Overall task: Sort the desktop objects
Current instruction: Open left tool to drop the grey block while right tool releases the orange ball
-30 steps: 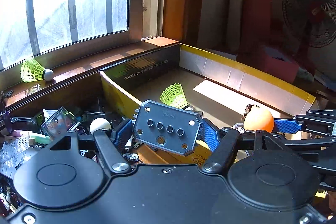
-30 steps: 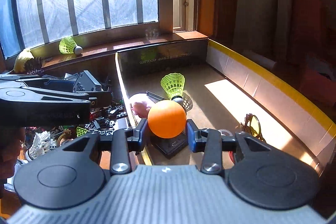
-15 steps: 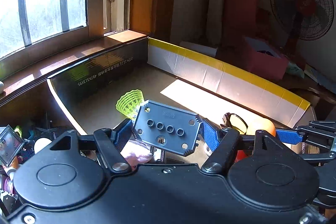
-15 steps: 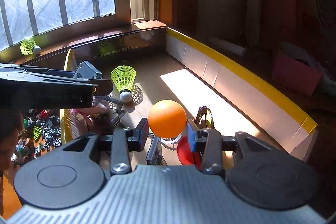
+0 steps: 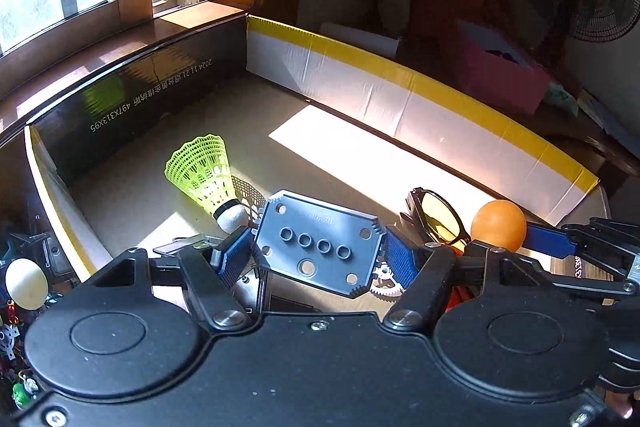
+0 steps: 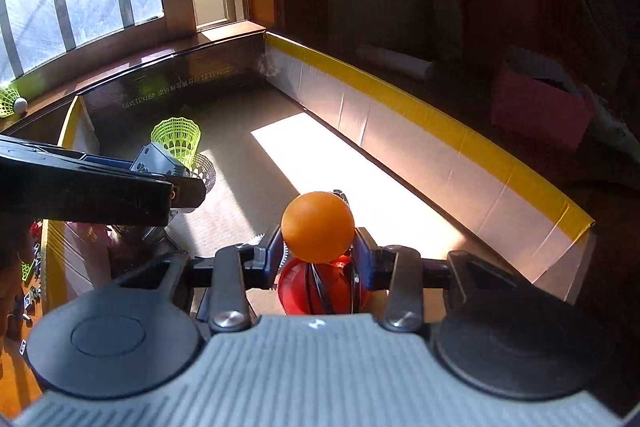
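- Your left gripper has its fingers spread fairly wide and pressed on both edges of a grey plastic plate with a row of holes; the grip looks the same as a second ago.
- Your right gripper has its fingers closed partway on an orange ball, which sits high between the pads, unchanged too.
- What has changed is where you are: a second ago the clutter on the counter filled the left of the left view; now both grippers have swung across and tipped down over the cardboard box.
- Below the plate lie a white gear and, just beyond, a green shuttlecock; a pair of yellow-lens glasses lies between the two grippers.
- Under the ball you have something red, partly hidden.
- Farther off, the box floor is bare and sunlit up to the yellow-edged wall.
- My reading: the carry is about done, and both things look ready to be let go into the box; watch that the ball does not roll.
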